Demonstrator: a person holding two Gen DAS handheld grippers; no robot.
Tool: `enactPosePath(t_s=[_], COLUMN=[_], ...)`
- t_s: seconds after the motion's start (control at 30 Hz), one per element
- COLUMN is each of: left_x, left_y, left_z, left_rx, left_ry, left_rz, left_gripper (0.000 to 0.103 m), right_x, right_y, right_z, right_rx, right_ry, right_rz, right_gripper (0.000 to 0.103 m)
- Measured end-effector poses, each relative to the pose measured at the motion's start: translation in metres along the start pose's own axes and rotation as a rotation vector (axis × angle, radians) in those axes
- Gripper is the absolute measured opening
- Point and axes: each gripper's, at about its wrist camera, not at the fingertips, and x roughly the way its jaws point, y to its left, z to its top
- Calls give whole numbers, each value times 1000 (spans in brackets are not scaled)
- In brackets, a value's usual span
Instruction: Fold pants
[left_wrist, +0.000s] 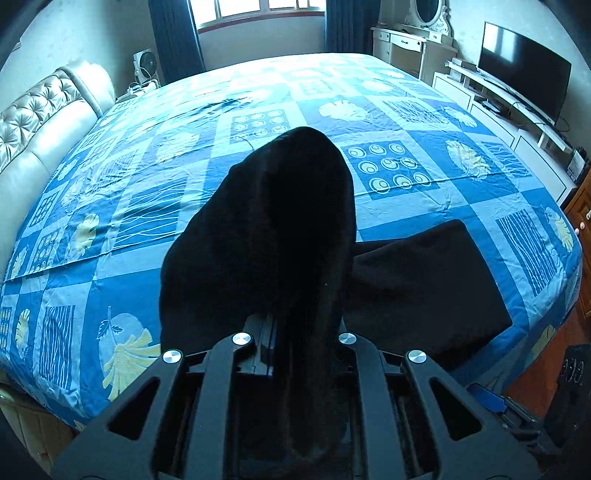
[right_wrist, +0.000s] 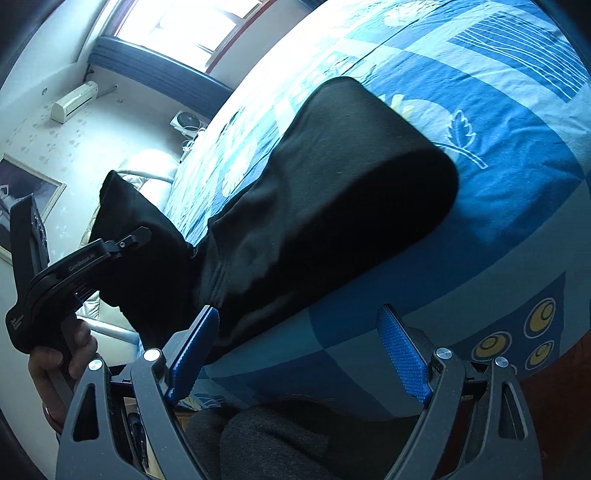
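The black pants (left_wrist: 280, 221) lie partly on the blue patterned bed (left_wrist: 147, 155). My left gripper (left_wrist: 295, 332) is shut on one end of the pants and holds it lifted; the cloth drapes over its fingers and hides the tips. A flat part of the pants (left_wrist: 424, 280) rests on the bed to the right. In the right wrist view the pants (right_wrist: 332, 192) hang from the left gripper (right_wrist: 136, 236) at the left and run onto the bed (right_wrist: 517, 184). My right gripper (right_wrist: 299, 354) is open and empty, its blue pads (right_wrist: 402, 354) just below the pants at the bed's edge.
A padded headboard (left_wrist: 40, 122) lines the bed's left side. A TV (left_wrist: 524, 66) on a low white cabinet (left_wrist: 498, 107) and a dresser stand at the right. A fan (left_wrist: 144, 66) and curtained window are at the far wall. Wooden floor lies right of the bed.
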Motion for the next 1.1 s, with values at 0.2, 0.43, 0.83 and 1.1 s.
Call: enactPosePath(t_s=[0.2,0.43,0.83,1.1], left_x=[25,48,78,83], left_y=[-34,-71,-112,-122], left_z=[1,-1,-15,-21], left_rx=[29,70,159,204], left_ry=[28,46,50,24], left_rz=[12,26,101,156], left_gripper=[13,13,13,15], right_x=[-5,-16,-32,-39], right_y=[-18,-35,-61,-66], right_z=[2,3,10,14], right_rx=[46,88,142,144], right_ry=[-15,-44,-82,-95], right_rz=[8,19,16,1], right_gripper=[86,86,86,86])
